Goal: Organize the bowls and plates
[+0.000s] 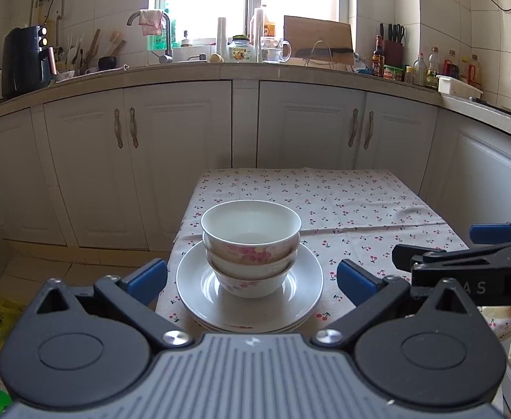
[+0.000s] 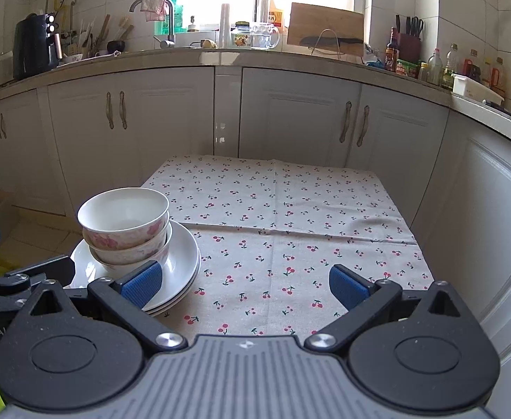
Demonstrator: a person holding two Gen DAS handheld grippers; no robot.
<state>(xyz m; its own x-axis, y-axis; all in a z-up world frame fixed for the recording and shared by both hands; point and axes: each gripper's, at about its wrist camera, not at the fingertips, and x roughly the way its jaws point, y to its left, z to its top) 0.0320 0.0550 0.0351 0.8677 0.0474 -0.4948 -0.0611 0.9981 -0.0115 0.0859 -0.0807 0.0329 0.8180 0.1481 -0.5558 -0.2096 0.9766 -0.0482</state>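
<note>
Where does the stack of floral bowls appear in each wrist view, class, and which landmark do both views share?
Left wrist: stack of floral bowls at lower centre, on the white plates.
Right wrist: stack at lower left, on the plates.
Shared landmark: cherry-print tablecloth.

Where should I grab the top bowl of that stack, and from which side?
Grip the top bowl by its rim, probably from above: one finger inside, one outside. It sits nested in the lower bowls, so only its upper wall is exposed. The open left gripper faces it.
</note>
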